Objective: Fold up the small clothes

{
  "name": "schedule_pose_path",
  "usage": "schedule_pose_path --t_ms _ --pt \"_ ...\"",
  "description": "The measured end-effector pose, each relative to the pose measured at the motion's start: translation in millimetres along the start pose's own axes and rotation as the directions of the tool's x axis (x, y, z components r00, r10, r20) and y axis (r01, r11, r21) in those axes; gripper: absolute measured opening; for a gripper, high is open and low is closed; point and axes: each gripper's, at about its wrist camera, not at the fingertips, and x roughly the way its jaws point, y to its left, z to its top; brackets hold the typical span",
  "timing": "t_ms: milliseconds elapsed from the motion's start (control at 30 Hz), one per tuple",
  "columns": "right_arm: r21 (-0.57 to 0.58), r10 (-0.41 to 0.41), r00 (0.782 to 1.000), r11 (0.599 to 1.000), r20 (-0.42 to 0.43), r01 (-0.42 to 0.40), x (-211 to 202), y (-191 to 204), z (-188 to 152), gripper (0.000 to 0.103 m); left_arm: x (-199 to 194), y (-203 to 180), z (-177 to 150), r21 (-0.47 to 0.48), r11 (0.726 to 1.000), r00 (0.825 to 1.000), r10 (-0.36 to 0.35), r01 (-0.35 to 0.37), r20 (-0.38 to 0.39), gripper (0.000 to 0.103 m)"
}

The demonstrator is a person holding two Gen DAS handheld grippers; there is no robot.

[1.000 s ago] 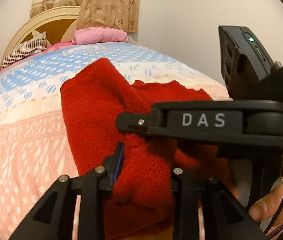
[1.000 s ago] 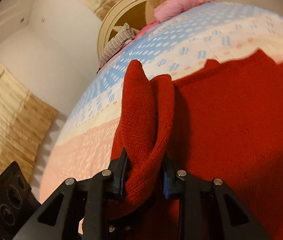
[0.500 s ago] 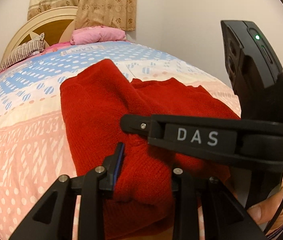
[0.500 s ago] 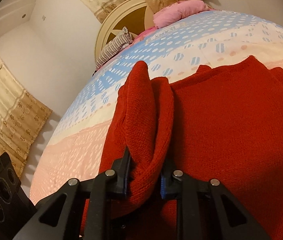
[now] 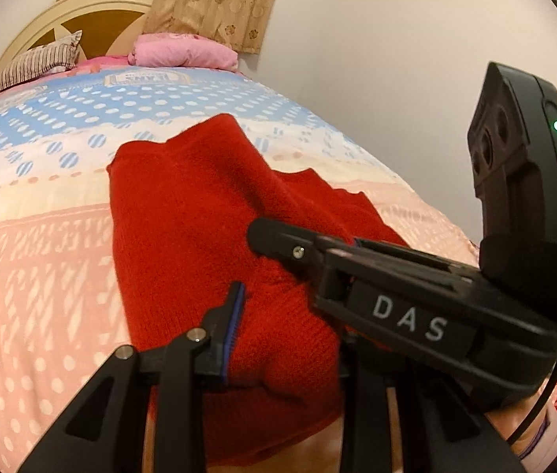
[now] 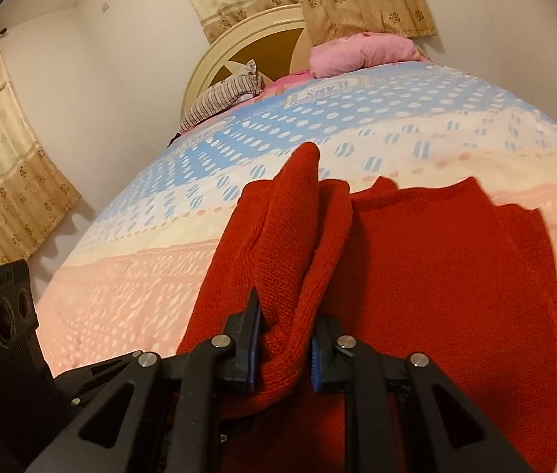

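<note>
- Sweater (image 5: 184, 236): one red knitted piece, lying on the bed (image 5: 34, 260) over the pink and cream bands of the cover, with its near edge gathered up off the cover by both grippers.
- Left gripper (image 5: 290, 331): its jaws pinch a thick bunch of the near hem. One blue-edged pad (image 5: 235, 323) presses the knit; the other side is hidden behind the right gripper's body.
- Right gripper (image 6: 284, 349): its jaws have just been closing, and a doubled roll of knit sits squeezed between the two blue pads (image 6: 254, 339). In the left view this gripper crosses in front, close beside the left one.
- Step in hand, as a judgement: both near corners are gripped, so the fold itself is only starting. The far part of the sweater lies flat and nothing is laid over yet.
- Next move, as a judgement: both grippers need to carry the held edge up and over toward the far side together, keeping it level so it lands square, then let go.
- Risk: the bunched knit may drag the lower layer along or land creased.
- Count: one sweater, two grippers, one bed, one headboard (image 6: 239, 39); at the head lie one striped pillow (image 6: 223, 92) and one pink bundle (image 6: 361, 53).
</note>
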Motion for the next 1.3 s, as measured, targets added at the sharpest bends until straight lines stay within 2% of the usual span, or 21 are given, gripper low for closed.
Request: schedule_pose_path --t_ms 133,567,733,900,1000,1100,1200,1233,1300 --pt "-0.012 -0.029 1.0 1.0 0.009 0.029 -9.6 -8.5 3.7 0.019 3.3 -19.4 0.2 0.032 0.999 1.0 0.026 -0.026 0.002 0.03" --pt "-0.056 -0.137 0.99 0.989 0.022 0.138 -41.9 -50.1 10.5 0.018 24.3 -66.7 4.2 0.083 0.996 1.0 -0.018 0.019 -0.013 0.03" --pt "-0.058 -0.174 0.985 0.983 0.024 0.175 -53.7 -71.2 8.8 0.018 36.7 -88.5 2.4 0.113 0.993 1.0 -0.014 0.016 -0.02 0.03" --pt "-0.043 -0.199 0.98 0.979 0.005 0.199 -55.4 -91.2 -0.9 0.018 50.4 -103.2 -10.2 0.176 0.984 0.999 0.027 -0.022 -0.027 0.03" --pt "-0.003 -0.176 0.984 0.984 -0.01 0.176 -51.8 -102.7 -7.9 0.018 51.7 -107.0 -12.9 0.205 0.978 0.999 0.05 -0.045 -0.02 0.03" --pt "0.073 -0.087 0.996 0.994 -0.001 0.087 -54.3 -117.5 -7.6 0.022 49.9 -101.6 -11.7 0.184 0.983 1.0 0.024 -0.02 -0.018 0.03" --pt "0.13 -0.017 1.0 0.991 -0.007 0.017 -50.0 -125.6 1.9 0.032 49.7 -99.2 -11.8 0.172 0.985 1.0 0.004 -0.001 -0.018 0.03" --pt "0.136 0.006 1.0 0.991 -0.01 -0.005 -45.7 -129.7 9.1 0.04 50.4 -100.3 -12.1 0.174 0.985 1.0 0.003 0.0 -0.018 0.03" --pt "0.14 0.014 1.0 0.99 -0.02 -0.011 -36.6 -132.4 20.1 0.046 52.8 -102.4 -12.0 0.177 0.984 1.0 0.002 0.002 -0.02 0.03"
